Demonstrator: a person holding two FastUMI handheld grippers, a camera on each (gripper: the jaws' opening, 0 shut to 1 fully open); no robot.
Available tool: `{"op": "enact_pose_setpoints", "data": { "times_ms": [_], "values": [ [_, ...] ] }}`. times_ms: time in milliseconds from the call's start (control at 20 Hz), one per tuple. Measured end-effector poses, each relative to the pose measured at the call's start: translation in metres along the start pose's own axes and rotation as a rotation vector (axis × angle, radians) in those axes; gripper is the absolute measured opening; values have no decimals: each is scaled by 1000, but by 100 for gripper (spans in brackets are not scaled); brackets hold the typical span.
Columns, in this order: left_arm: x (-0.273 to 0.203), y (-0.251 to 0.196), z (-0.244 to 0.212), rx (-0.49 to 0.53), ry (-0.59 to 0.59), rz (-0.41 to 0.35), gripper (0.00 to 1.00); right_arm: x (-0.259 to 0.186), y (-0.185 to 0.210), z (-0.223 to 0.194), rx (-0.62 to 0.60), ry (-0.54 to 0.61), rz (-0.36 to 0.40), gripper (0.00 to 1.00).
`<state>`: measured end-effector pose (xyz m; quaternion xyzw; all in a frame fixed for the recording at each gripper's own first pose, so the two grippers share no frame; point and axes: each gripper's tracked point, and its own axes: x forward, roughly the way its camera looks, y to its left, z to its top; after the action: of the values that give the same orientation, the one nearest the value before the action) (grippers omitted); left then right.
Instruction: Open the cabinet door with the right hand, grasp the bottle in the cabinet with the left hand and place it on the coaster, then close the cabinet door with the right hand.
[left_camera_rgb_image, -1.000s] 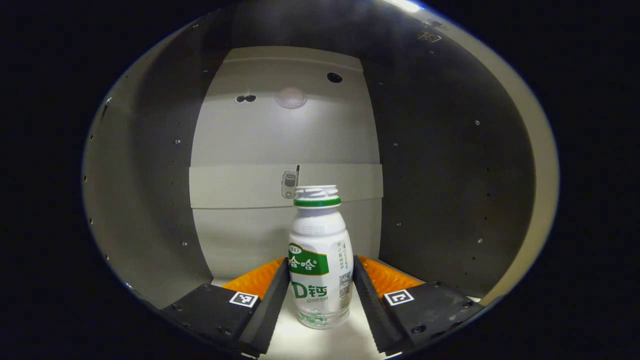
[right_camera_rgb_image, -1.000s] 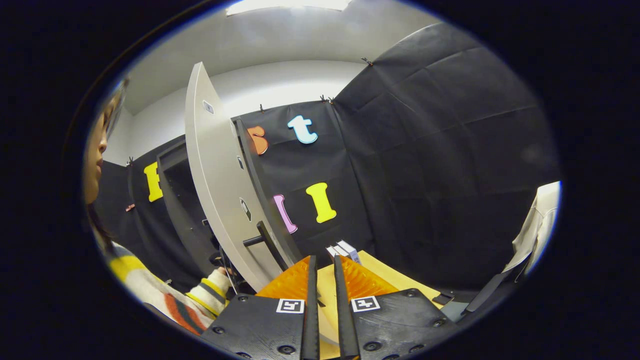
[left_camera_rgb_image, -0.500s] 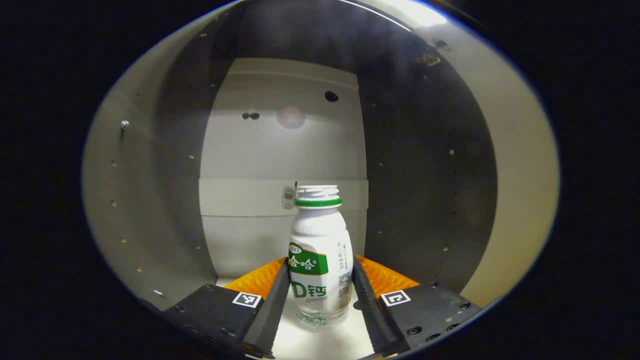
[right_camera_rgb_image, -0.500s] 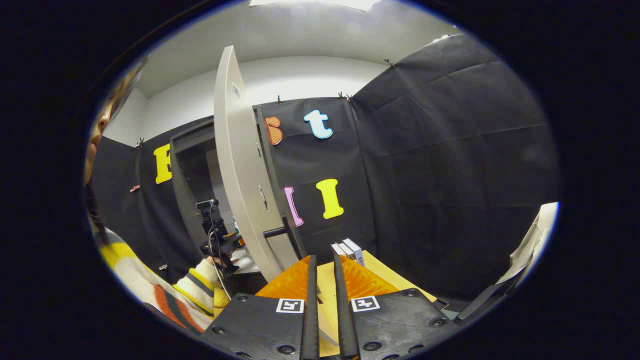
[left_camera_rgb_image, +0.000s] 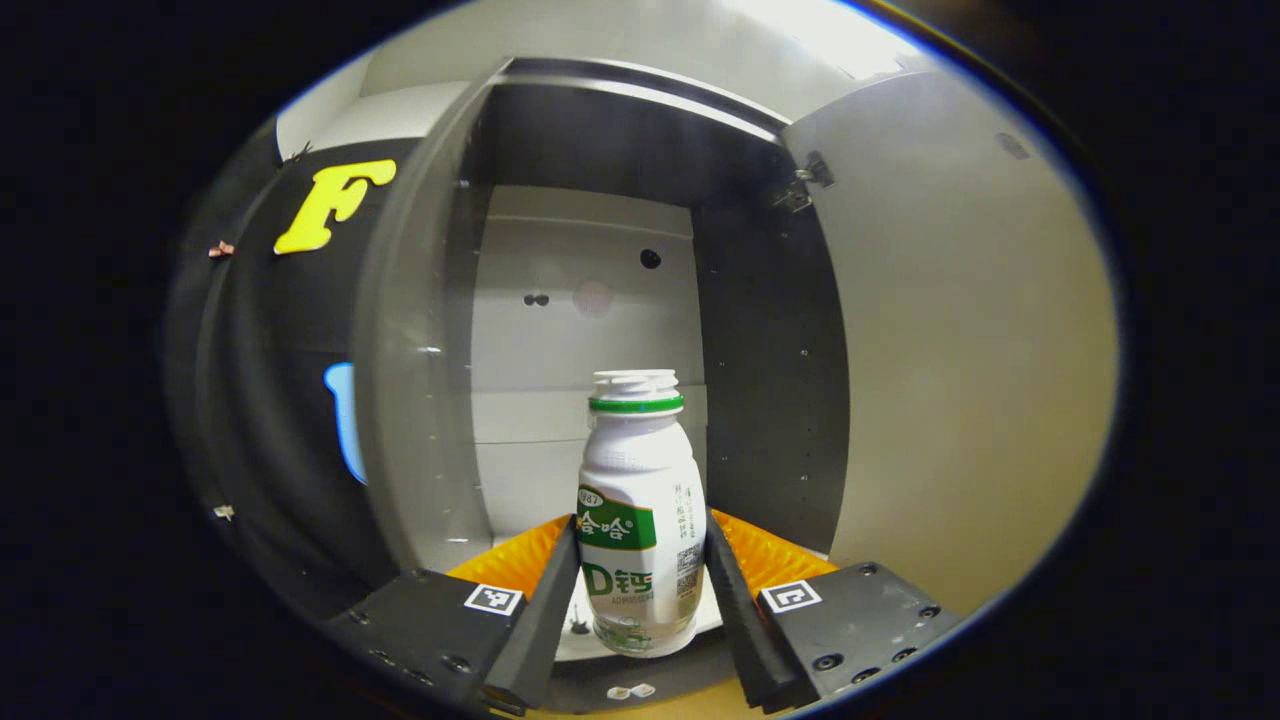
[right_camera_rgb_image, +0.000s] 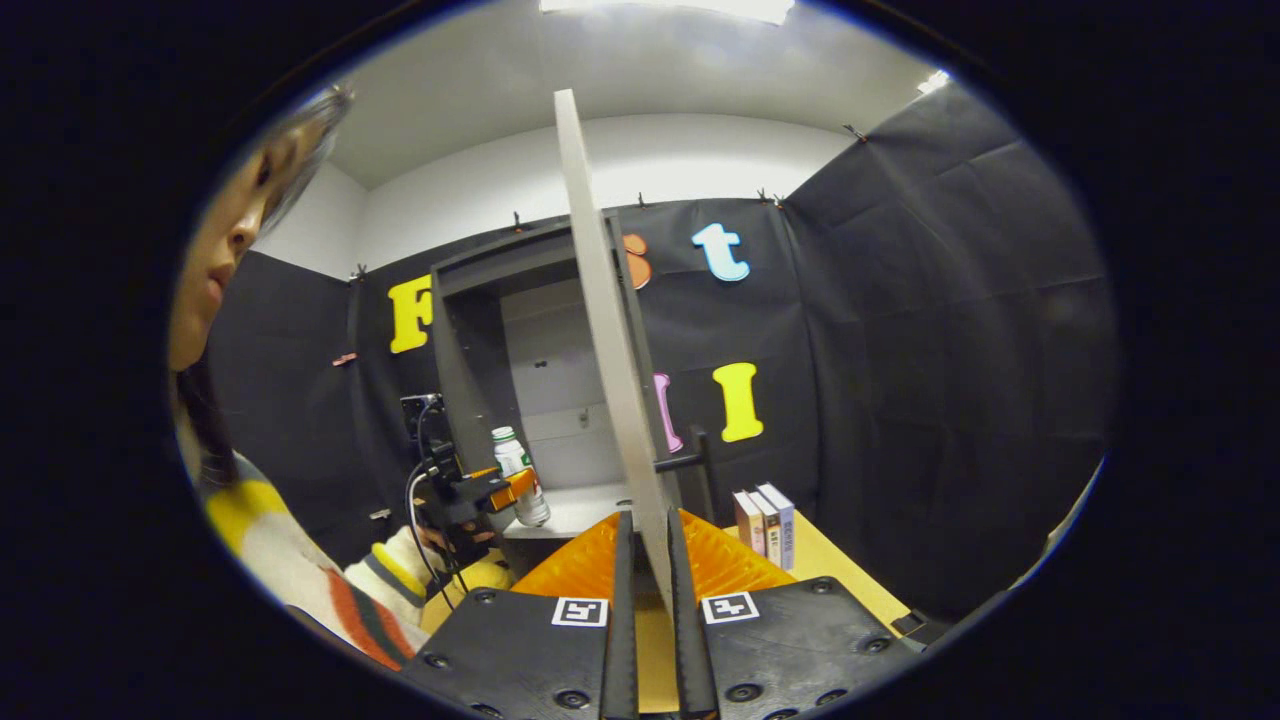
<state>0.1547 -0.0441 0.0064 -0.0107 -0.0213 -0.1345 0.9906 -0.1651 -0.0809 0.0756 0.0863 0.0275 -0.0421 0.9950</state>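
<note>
Clamping both left gripper (left_camera_rgb_image: 640, 590) fingers on the white green-labelled plastic bottle (left_camera_rgb_image: 638, 520), we keep it upright outside the grey cabinet (right_camera_rgb_image: 480, 350), while our right gripper (right_camera_rgb_image: 647, 610), fingers nearly closed on nothing, waits by the pale open door (right_camera_rgb_image: 605, 330).

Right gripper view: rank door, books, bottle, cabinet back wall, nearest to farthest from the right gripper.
1. Door: its edge sits just past the right gripper.
2. Books: on the table, to the right.
3. Bottle: left, in the left gripper, at the cabinet front.
4. Back wall: deepest, behind the bottle.
</note>
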Motion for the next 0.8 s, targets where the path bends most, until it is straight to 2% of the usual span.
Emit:
{"op": "enact_pose_setpoints", "data": {
  "times_ms": [200,400,550,700,800],
  "values": [
    [-66,2,-31,51,58,-31,73,7,21,-4,-21,13,77,19],
    [-121,8,-89,80,116,-28,72,23,43,-12,-106,7,124,19],
    [-155,6,-147,55,183,-40,73,43,51,-16,-125,-15,127,19],
    [-184,10,-201,14,242,-33,72,68,35,-25,-165,-10,39,18],
    [-202,12,-234,-24,265,-34,72,73,41,-35,-218,-2,32,16]
  ]
}}
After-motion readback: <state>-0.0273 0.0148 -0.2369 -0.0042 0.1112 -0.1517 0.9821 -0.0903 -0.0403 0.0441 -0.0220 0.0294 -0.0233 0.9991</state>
